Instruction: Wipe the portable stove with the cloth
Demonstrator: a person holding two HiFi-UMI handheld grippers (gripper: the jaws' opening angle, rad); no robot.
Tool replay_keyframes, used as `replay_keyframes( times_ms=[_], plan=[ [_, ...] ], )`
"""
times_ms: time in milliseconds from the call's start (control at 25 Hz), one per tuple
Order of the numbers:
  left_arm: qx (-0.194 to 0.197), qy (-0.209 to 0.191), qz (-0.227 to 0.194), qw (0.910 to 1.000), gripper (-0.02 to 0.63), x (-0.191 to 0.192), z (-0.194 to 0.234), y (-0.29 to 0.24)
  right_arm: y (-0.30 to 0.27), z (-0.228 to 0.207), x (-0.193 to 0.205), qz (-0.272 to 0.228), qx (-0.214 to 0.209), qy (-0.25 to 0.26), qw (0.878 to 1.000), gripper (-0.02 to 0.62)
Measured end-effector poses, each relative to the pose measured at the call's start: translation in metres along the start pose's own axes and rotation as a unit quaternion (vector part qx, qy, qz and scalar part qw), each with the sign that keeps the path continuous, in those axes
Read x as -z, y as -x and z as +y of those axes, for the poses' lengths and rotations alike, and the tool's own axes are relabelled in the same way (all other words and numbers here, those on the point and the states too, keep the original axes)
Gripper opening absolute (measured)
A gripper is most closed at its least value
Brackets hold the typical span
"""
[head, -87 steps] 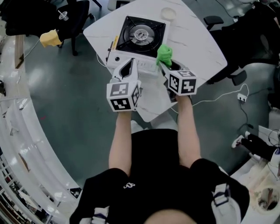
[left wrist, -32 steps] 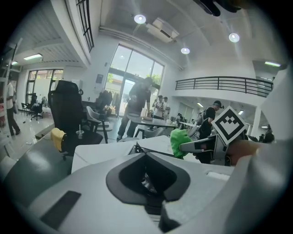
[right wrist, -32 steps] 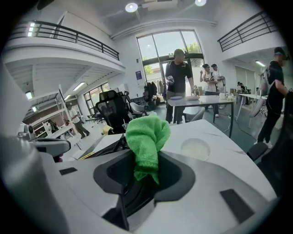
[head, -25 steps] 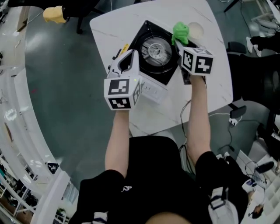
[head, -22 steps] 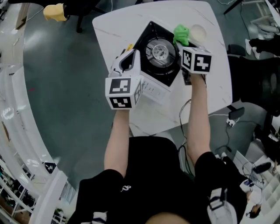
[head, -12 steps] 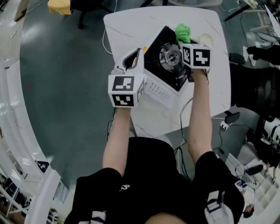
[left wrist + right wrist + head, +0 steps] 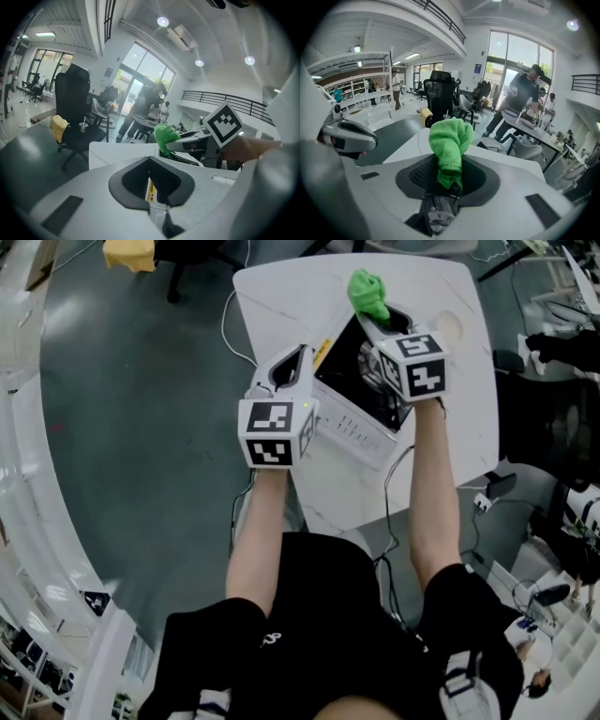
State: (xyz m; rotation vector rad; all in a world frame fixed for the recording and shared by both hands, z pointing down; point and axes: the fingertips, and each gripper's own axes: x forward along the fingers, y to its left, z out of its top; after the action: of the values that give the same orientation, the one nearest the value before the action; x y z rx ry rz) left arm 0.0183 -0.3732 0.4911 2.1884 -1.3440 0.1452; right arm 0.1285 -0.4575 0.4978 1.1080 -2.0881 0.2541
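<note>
The portable stove (image 7: pixel 342 362), black on top with a white front panel, sits on the white table (image 7: pixel 281 287). My right gripper (image 7: pixel 370 317) is shut on a bunched green cloth (image 7: pixel 367 292) and reaches over the stove; the cloth sticks out past the stove's far edge. Its marker cube hides the burner. The right gripper view has the cloth (image 7: pixel 450 140) standing up out of the shut jaws. My left gripper (image 7: pixel 298 352) is shut at the stove's left corner. A yellow stove label (image 7: pixel 151 190) shows through its hollow, with the cloth (image 7: pixel 164 136) ahead to the right.
A black office chair (image 7: pixel 72 103) with a yellow cloth (image 7: pixel 131 251) stands on the floor beyond the table's left. People stand at desks in the background (image 7: pixel 520 98). A cable (image 7: pixel 403 465) hangs off the table's near edge. A curved white structure (image 7: pixel 19 474) runs along the left.
My right gripper has carried the cloth leftwards across the stove top, and its cube now covers the burner. The left gripper stays by the stove's left corner. The head view has swung.
</note>
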Motion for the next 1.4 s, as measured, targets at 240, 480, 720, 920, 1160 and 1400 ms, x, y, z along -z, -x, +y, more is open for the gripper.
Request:
replay_keyframes(
  times_ms=[240, 480, 720, 920, 1160, 1400],
  plan=[
    [0.001, 0.003, 0.001, 1.0000, -0.002, 0.004, 0.008, 0.016, -0.015, 0.021, 0.025, 0.047, -0.006, 0.002, 0.999, 0.122],
    [0.000, 0.014, 0.001, 0.9999, -0.002, 0.011, 0.016, 0.029, -0.013, 0.033, 0.030, 0.063, -0.012, -0.020, 0.998, 0.120],
    [0.002, 0.019, 0.002, 0.9998, -0.002, 0.017, 0.015, 0.041, -0.002, 0.065, 0.040, 0.074, -0.048, -0.025, 0.996, 0.118],
    [0.003, 0.023, 0.003, 0.9997, -0.002, 0.024, 0.010, 0.049, 0.008, 0.091, 0.044, 0.078, -0.087, -0.016, 0.993, 0.119],
    [0.012, 0.017, -0.002, 0.9998, -0.002, 0.022, -0.001, 0.061, 0.033, 0.120, 0.034, 0.032, -0.133, -0.071, 0.988, 0.120],
    [0.016, 0.018, -0.002, 0.9997, -0.002, 0.026, -0.004, 0.067, 0.061, 0.144, 0.028, -0.012, -0.146, -0.074, 0.986, 0.120]
  ],
)
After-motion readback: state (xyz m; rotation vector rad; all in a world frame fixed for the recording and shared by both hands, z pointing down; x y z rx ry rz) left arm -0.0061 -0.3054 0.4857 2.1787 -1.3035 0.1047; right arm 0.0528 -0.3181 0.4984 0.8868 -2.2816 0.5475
